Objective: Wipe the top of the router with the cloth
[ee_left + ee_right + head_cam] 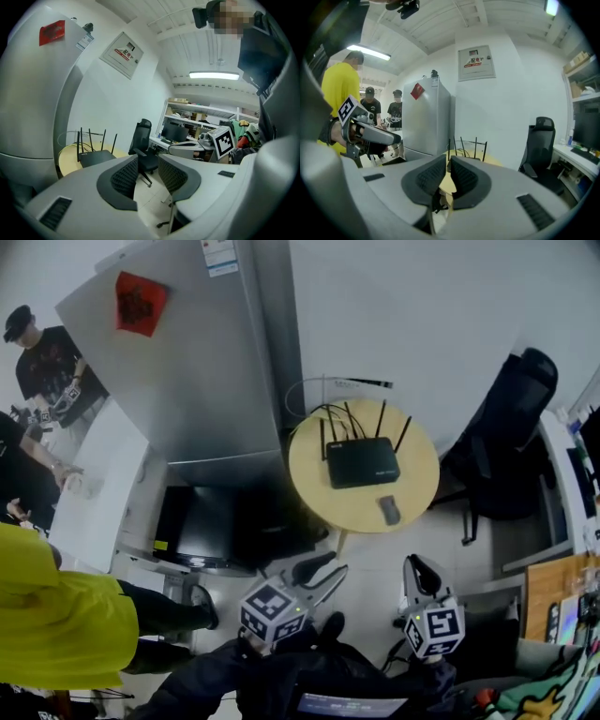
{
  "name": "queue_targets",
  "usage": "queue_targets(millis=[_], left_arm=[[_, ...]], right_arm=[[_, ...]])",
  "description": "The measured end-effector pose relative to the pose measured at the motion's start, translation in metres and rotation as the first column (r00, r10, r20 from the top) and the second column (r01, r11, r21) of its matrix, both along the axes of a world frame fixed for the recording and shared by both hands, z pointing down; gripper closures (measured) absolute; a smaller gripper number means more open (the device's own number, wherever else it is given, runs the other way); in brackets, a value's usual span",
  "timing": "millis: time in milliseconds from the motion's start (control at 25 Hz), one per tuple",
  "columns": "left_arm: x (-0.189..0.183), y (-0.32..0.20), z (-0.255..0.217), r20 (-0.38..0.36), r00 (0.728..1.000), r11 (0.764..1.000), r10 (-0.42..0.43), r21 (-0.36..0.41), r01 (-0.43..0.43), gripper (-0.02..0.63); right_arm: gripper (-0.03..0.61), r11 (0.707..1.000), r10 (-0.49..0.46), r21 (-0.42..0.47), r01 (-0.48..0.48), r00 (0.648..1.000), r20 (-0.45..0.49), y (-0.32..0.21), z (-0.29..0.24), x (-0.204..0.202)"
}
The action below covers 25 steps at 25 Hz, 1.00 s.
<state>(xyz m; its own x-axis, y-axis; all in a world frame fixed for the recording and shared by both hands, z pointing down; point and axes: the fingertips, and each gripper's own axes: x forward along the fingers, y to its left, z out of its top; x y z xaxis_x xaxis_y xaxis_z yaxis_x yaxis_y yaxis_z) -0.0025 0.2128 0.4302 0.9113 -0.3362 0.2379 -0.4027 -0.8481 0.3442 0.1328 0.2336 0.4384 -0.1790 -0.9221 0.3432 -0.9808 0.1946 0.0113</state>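
Approach was the step in hand, by my reading: neither gripper had anything in it. The left gripper (pixel 323 573) hung short of the round tabletop (pixel 314 484), off its seven o'clock edge, jaws well apart with nothing between them. The router (pixel 363 463) lay flat at the tabletop's centre, antennas standing along its twelve o'clock side. A small grey cloth (pixel 389 510) lay near the router's five o'clock corner, apart from it. The right gripper (pixel 420 573) hovered off the tabletop's five o'clock edge, jaws parted only narrowly, empty. Next, one gripper probably had to reach the cloth and close on it. The grey piece was too small to confirm as cloth. In both gripper views the jaws hid it.
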Motion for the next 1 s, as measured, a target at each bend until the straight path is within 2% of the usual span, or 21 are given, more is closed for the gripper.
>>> queue_targets(millis=[280,600,840,1000], left_arm=[[0.014,-0.044,0.011,0.003,0.999,0.999,0.037,-0.028,-0.037,0.485],[0.028,-0.111,0.053,0.030,0.992,0.991,0.126,-0.055,-0.124,0.485],[0.040,-0.161,0.104,0.055,0.992,0.982,0.117,-0.153,-0.107,0.485],[0.051,-0.188,0.130,0.088,0.990,0.978,0.113,-0.185,-0.095,0.485]], right_arm=[[0.477,0.996,-0.002,-0.085,0.000,1.000,-0.027,-0.053,0.040,0.013],[0.459,0.979,0.019,-0.203,-0.030,0.998,-0.056,-0.119,0.111,0.026],[0.423,0.951,0.051,-0.303,-0.063,0.998,-0.047,-0.156,0.171,0.044],[0.423,0.932,0.050,-0.355,-0.069,0.997,-0.064,-0.179,0.212,0.059]])
